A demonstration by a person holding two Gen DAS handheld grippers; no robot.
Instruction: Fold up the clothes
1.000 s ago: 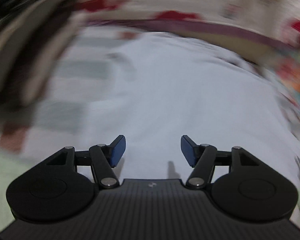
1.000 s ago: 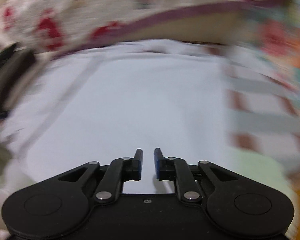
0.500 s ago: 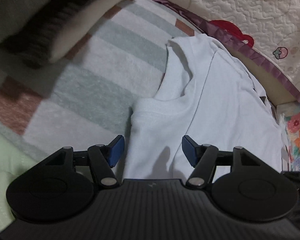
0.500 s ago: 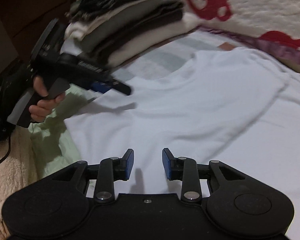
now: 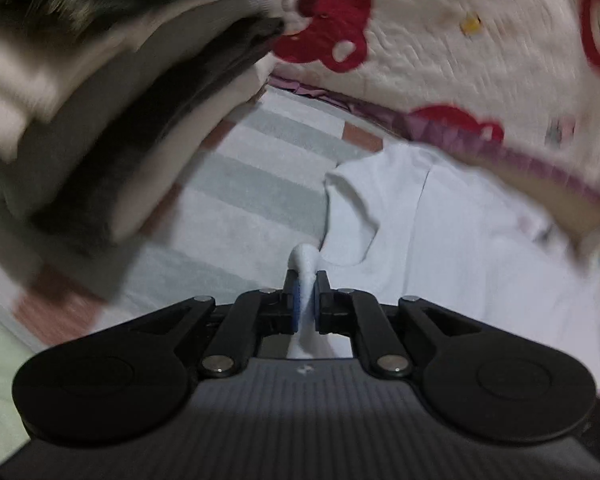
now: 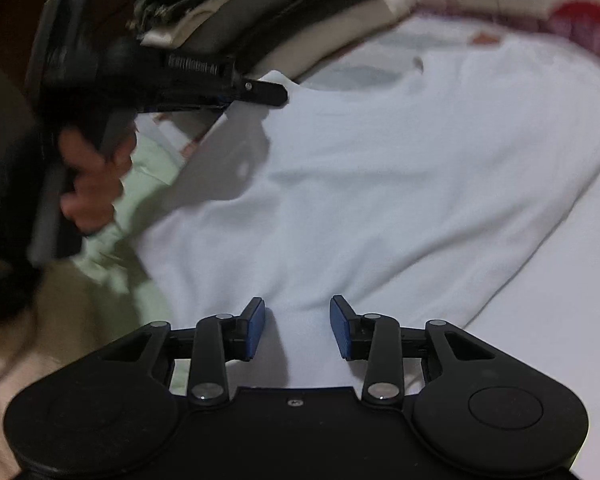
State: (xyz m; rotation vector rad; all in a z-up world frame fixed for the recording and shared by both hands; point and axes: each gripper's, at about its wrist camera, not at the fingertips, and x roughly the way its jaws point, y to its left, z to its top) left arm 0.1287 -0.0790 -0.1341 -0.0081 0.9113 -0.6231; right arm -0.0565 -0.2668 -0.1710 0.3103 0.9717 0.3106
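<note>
While the stack of folded clothes (image 5: 112, 92) rises at the left side of the bed, dark and cream layers blurred in the left wrist view, the left tool (image 5: 306, 298) is closed tight on a pinch of the white T-shirt (image 5: 452, 248), a small ridge of cloth standing up between its blue pads (image 5: 296, 300). That pinch lies at the shirt's left edge, where the white fabric meets the striped blanket (image 5: 252, 184) of grey, white and rust bands. From the right wrist view, the same tool (image 6: 268, 94) is held by the person's left hand (image 6: 94, 176) and reaches in from the left, its tip on the shirt's edge just beside the stack (image 6: 260, 4). The shirt (image 6: 400, 184) spreads flat and wrinkled across the middle of the bed. Further right, the right tool (image 6: 298, 326) hovers with its fingers apart, low over the shirt's near part, gripping nothing. Beyond the far edge runs a cream quilt (image 5: 460, 40) with red prints.
</note>
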